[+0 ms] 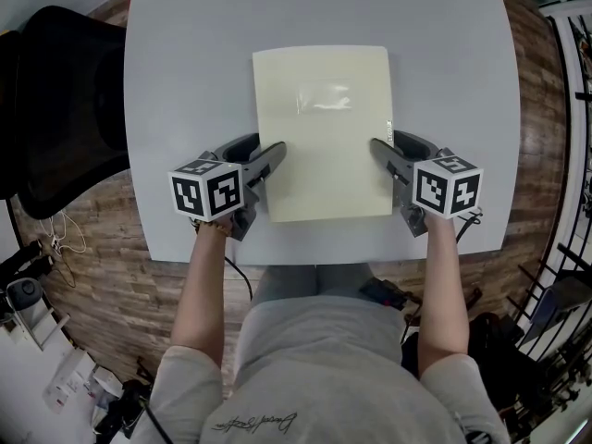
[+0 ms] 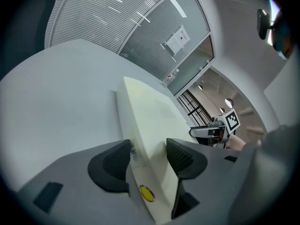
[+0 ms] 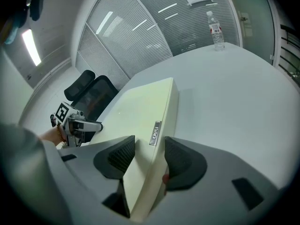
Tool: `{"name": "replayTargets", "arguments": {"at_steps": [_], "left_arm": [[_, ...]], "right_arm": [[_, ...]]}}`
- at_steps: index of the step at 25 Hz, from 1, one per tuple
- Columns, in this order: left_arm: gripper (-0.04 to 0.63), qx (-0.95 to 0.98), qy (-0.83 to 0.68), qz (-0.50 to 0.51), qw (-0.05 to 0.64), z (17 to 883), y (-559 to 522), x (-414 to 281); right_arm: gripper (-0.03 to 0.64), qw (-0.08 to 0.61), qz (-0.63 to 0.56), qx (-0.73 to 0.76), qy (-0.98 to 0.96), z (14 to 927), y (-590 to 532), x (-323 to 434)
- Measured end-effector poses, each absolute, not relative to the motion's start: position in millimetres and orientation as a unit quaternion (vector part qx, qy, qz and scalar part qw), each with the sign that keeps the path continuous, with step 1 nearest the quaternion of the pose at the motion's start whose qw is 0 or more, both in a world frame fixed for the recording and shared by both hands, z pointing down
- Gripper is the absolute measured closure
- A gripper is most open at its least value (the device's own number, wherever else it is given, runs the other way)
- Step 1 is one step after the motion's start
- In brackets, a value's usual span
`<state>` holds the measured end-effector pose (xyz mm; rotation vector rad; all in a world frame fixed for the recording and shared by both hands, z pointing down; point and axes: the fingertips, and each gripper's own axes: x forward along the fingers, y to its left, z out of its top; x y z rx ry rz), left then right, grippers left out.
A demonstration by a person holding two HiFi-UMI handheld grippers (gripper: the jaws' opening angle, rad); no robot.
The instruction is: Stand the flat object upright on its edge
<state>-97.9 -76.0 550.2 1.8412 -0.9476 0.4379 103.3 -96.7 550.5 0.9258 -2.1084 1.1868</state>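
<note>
nearest the person, the left gripper (image 1: pixel 265 162) is clamped on the left edge of the flat object (image 1: pixel 324 132). the right gripper (image 1: pixel 382 153) appears closed on the right edge, which is taken between its pads. both holds are set toward the near end. the far end is therefore best swung up by raising both hands evenly, with the near edge kept down on the table (image 1: pixel 185 72) as a pivot. the grip should be kept firm so the smooth case is not let slip. the object is seen lying mid-table between the two grippers, stretching away from them.
</note>
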Motion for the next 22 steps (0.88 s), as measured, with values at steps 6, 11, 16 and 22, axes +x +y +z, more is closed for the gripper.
{"name": "replayTargets", "arguments": {"at_steps": [6, 11, 16, 22], "left_arm": [[0.345, 0.759, -0.391, 0.184, 0.486, 548.2, -74.8, -96.6], [0.348, 0.76, -0.392, 0.188, 0.483, 547.1, -74.5, -96.5], [0.348, 0.76, -0.394, 0.193, 0.479, 546.9, -76.6, -97.5], [0.351, 0.76, -0.393, 0.194, 0.48, 545.7, -77.1, -96.2]], "right_arm": [[0.407, 0.278, 0.433, 0.347, -0.784, 550.2, -95.5, 103.3], [0.408, 0.278, 0.429, 0.355, -0.783, 549.0, -94.1, 103.0], [0.411, 0.28, 0.428, 0.356, -0.782, 548.6, -95.5, 101.5], [0.411, 0.278, 0.424, 0.356, -0.785, 545.9, -95.6, 102.2]]}}
